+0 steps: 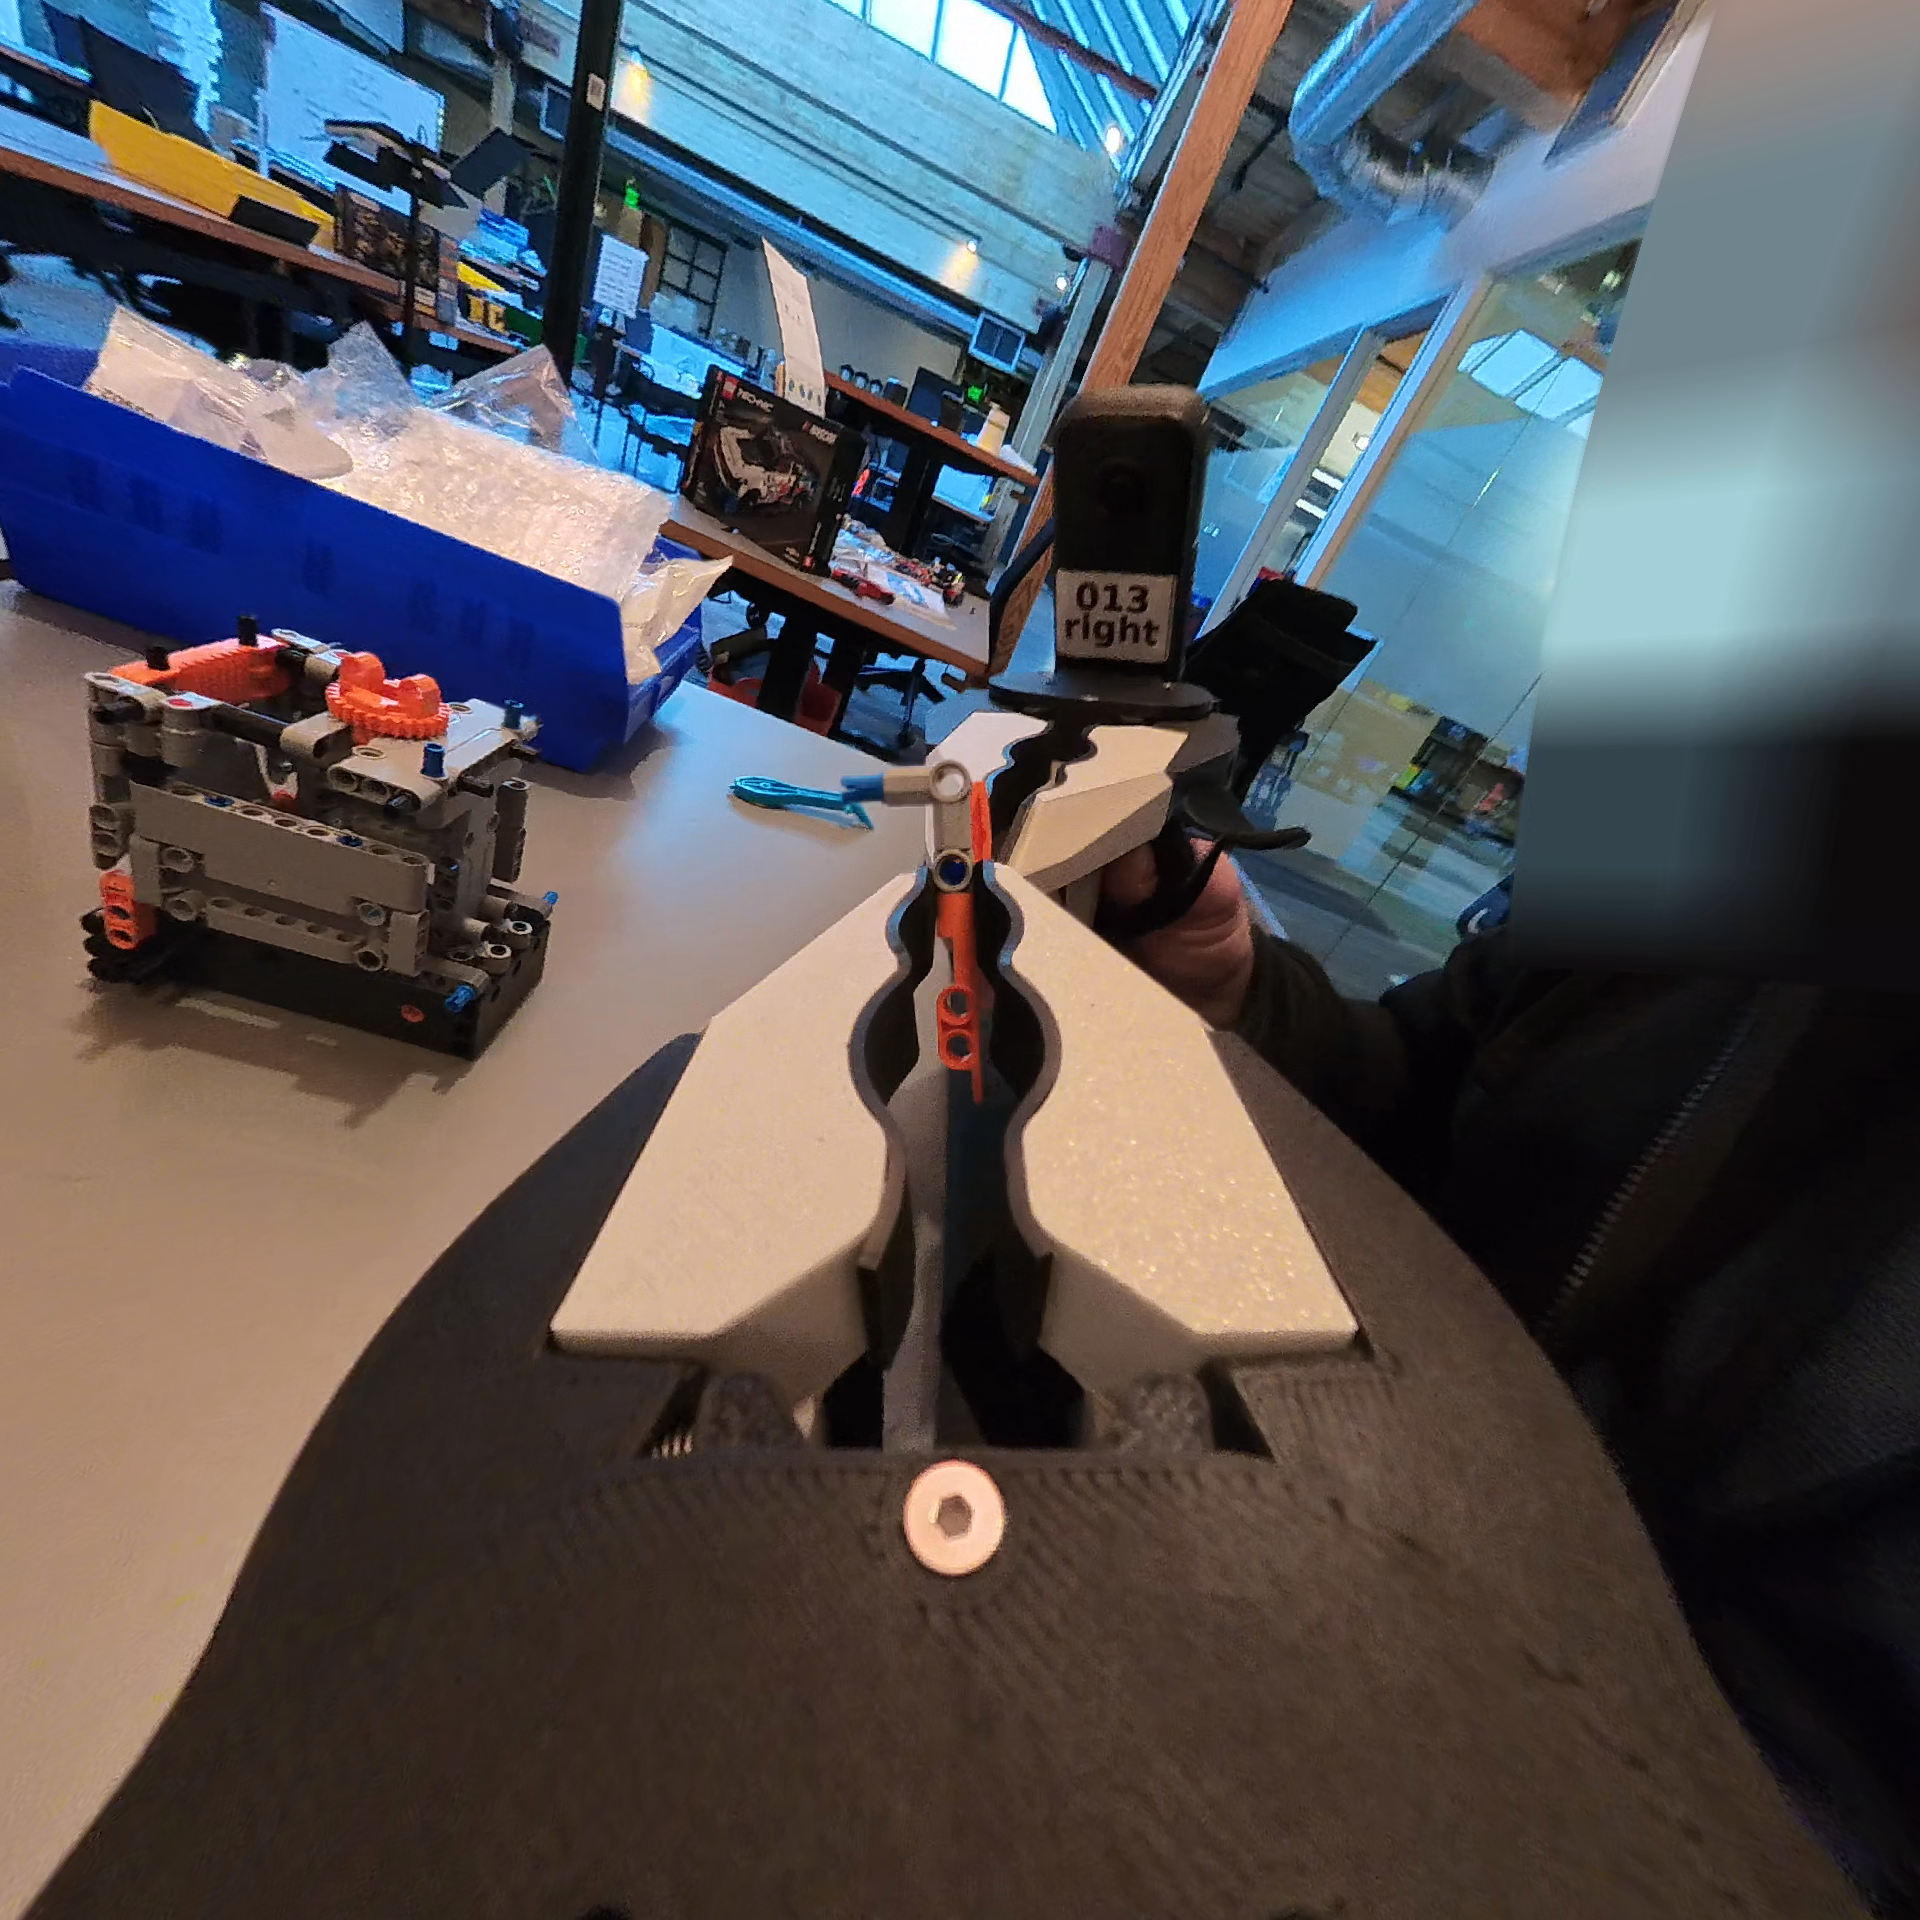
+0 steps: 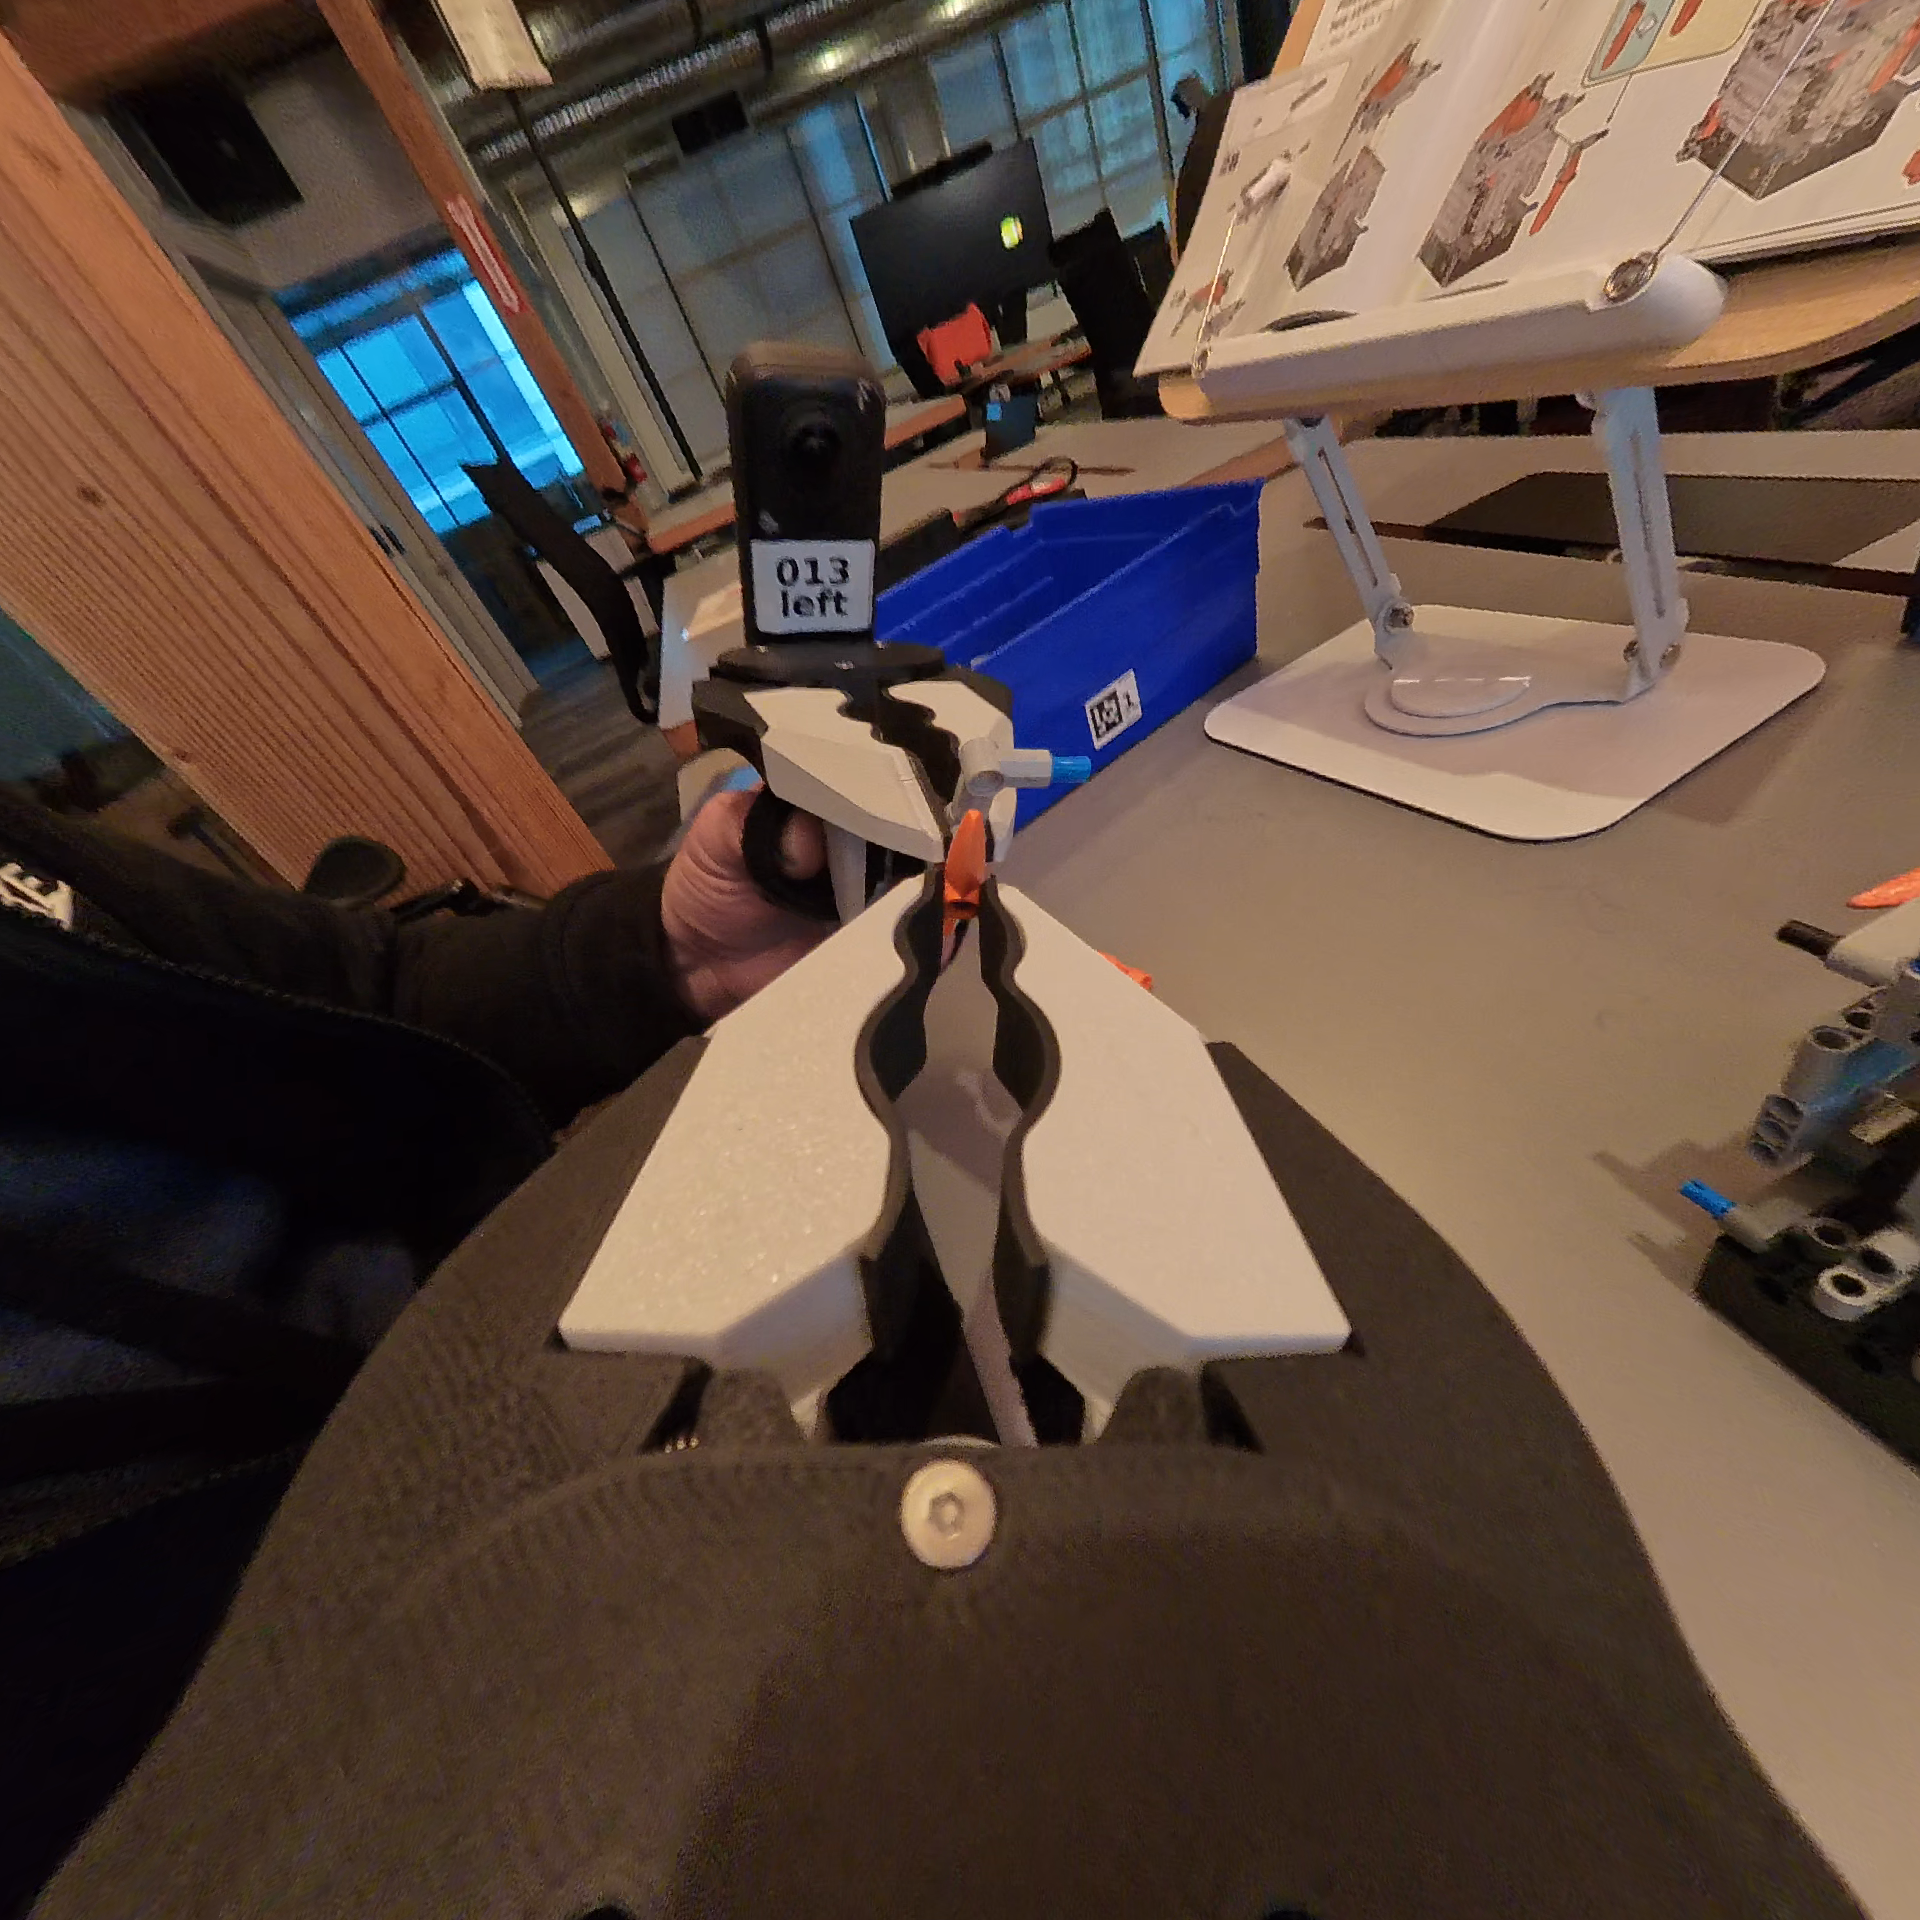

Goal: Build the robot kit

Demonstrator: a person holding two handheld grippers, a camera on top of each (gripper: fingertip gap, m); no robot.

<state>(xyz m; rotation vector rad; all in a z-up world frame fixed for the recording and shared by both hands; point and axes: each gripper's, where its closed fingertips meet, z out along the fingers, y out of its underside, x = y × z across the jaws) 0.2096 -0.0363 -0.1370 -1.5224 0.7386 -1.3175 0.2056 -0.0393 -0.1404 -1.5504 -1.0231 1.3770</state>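
Observation:
My left gripper (image 1: 951, 896) is shut on a thin orange piece (image 1: 961, 997) that runs back between its fingers. A grey angled connector (image 1: 943, 821) with a blue pin sits at its fingertips. My right gripper (image 2: 961, 914) faces it tip to tip and is shut on the far end of the same orange piece (image 2: 961, 868). Each gripper shows in the other's view: the right gripper (image 1: 1003, 795) and the left gripper (image 2: 966, 800), both held above the grey table (image 1: 260, 1195). A grey, black and orange brick model (image 1: 312, 831) stands to the left, apart from both grippers.
A blue bin (image 1: 312, 561) with clear plastic bags stands behind the model; it also shows in the right wrist view (image 2: 1081, 613). An open instruction booklet (image 2: 1507, 156) rests on a white stand (image 2: 1507, 707). A teal tie (image 1: 790, 798) lies on the table. A wooden column (image 2: 208, 520) stands at the left.

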